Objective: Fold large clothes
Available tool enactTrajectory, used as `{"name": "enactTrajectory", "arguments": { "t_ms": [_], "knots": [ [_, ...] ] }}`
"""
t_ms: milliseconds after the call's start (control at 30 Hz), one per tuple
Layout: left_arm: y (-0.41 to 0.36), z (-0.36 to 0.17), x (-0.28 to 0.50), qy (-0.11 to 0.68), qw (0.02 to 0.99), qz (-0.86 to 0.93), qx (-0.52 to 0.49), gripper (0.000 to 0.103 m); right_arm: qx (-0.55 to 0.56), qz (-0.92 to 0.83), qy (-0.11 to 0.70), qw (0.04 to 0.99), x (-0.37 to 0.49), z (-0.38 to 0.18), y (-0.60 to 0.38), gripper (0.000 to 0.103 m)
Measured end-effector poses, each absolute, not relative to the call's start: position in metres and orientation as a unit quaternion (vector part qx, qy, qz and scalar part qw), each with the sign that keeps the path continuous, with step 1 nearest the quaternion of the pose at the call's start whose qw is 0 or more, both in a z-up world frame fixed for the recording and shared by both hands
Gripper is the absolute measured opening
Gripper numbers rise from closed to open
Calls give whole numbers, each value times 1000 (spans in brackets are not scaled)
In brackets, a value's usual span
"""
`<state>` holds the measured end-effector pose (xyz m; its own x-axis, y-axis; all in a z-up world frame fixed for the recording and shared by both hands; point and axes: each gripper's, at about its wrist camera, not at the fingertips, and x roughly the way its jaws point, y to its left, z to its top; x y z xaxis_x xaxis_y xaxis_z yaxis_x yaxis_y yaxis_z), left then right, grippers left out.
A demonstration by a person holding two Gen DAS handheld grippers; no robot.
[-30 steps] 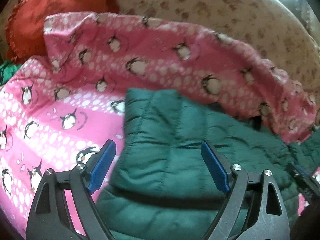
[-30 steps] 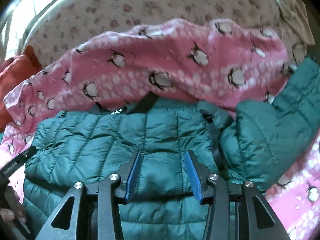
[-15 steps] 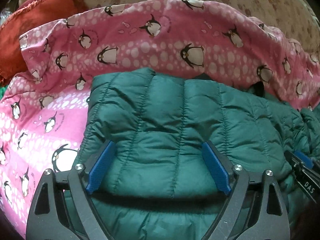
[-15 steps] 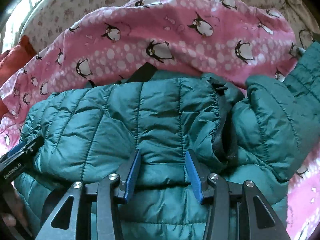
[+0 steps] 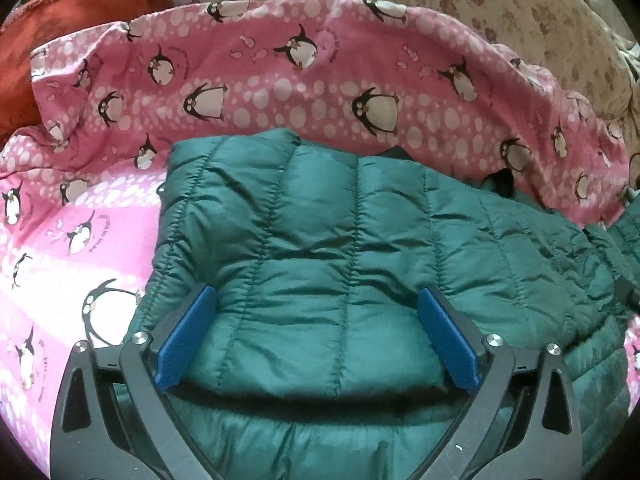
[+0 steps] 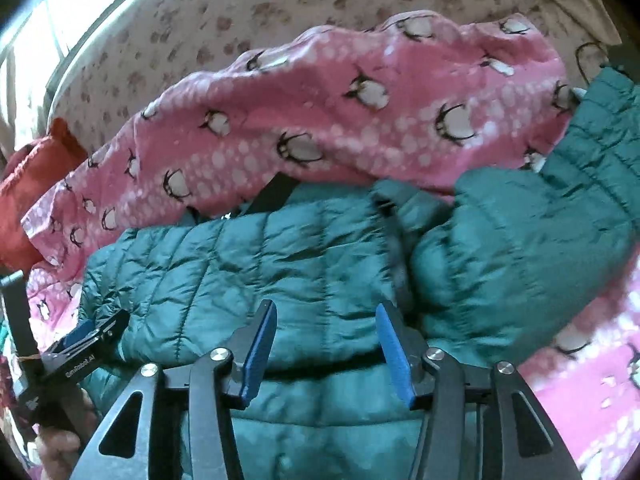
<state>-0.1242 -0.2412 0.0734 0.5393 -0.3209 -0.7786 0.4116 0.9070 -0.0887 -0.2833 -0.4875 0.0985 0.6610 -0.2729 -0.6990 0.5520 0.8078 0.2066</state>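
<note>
1. Left wrist view: your left gripper (image 5: 316,340) hangs over the green jacket (image 5: 360,248), which lies folded on the pink penguin blanket (image 5: 280,80). Its blue pads (image 5: 184,344) stand wide apart and have just been opening; a puffy fold of the jacket sits between them, and neither pad presses on it. Behind the jacket the blanket bunches into a ridge. A red cushion (image 5: 60,20) lies past the jacket's far left corner, and a beige flowered sheet (image 5: 460,0) is beyond the ridge.
2. Right wrist view: your right gripper (image 6: 326,352) is over the jacket's near edge, jaws partly apart and just opening, with jacket fabric under the gap and not pinched. A sleeve (image 6: 520,248) lies bunched at the jacket's right. At the jacket's left edge you see the other gripper and your hand (image 6: 60,452) holding it.
</note>
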Motion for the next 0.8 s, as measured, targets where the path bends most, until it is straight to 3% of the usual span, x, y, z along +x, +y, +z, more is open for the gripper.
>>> {"name": "enactTrajectory", "arguments": {
  "t_ms": [433, 800],
  "knots": [
    [-216, 140, -170, 366, 901, -231, 31, 101, 202, -364, 287, 863, -372, 151, -599, 50],
    [-221, 132, -181, 410, 878, -245, 21, 101, 239, -463, 251, 816, -426, 170, -701, 50]
  ]
}}
